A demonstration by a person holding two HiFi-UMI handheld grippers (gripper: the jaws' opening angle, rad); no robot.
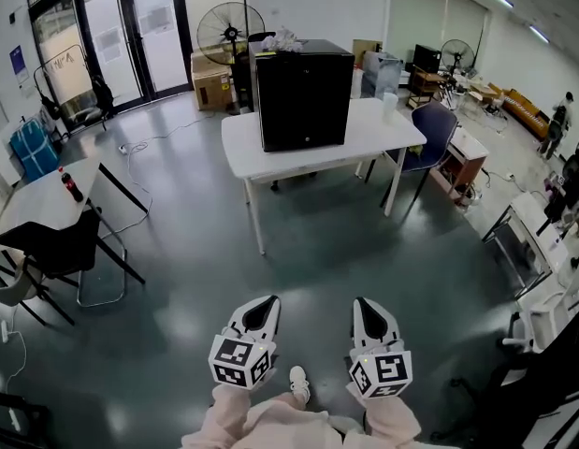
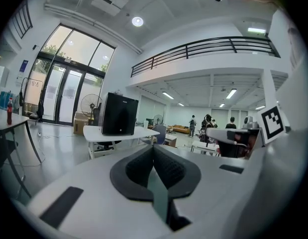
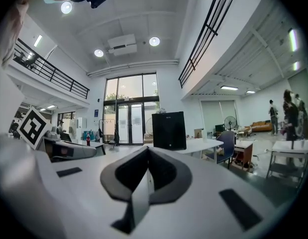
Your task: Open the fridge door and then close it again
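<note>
Red-capped bottle (image 1: 71, 184) stands on a small bench (image 1: 36, 204) at the far left, well apart from everything else. Near the bottom edge, the left gripper (image 1: 264, 305) hangs over the grey floor (image 1: 177, 279), its jaws pressed together with nothing between them. Far ahead, the black fridge (image 1: 303, 96) sits on a white bench (image 1: 242, 148), its door shut and facing this way. The right gripper (image 1: 365, 307), just beside the left, is likewise closed and empty. A blue chair (image 1: 439, 129) stands at the white bench's right end.
</note>
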